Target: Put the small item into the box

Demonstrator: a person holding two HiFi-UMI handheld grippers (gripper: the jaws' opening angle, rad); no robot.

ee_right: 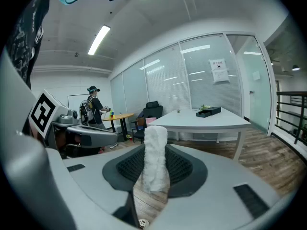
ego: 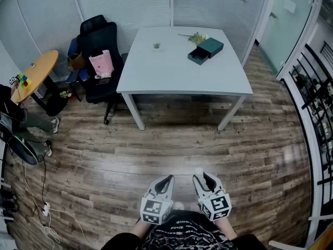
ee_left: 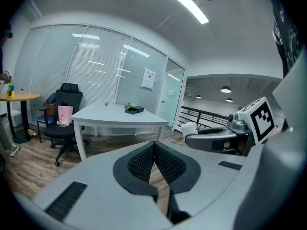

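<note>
A dark green box point(ego: 205, 51) lies open on the white table point(ego: 177, 72), far ahead of both grippers; it also shows as the box point(ee_left: 134, 110) and the box point(ee_right: 208, 111) in the gripper views. My right gripper point(ego: 200, 177) is shut on a small white fluffy item point(ee_right: 155, 145) that stands upright between its pads; the same item point(ego: 198, 172) pokes out of the jaws in the head view. My left gripper point(ego: 167, 180) hangs beside it above the wooden floor, its pads point(ee_left: 144, 159) closed together with nothing between them.
A tiny potted plant point(ego: 156, 46) and a green sprig point(ego: 196, 37) are on the table. A black office chair point(ego: 101, 56) with a pink bag stands to the table's left, by a round wooden table point(ego: 36, 74). A person point(ee_right: 93, 110) is at the far left. Cables point(ego: 41, 202) lie on the floor. A railing point(ego: 317, 103) runs on the right.
</note>
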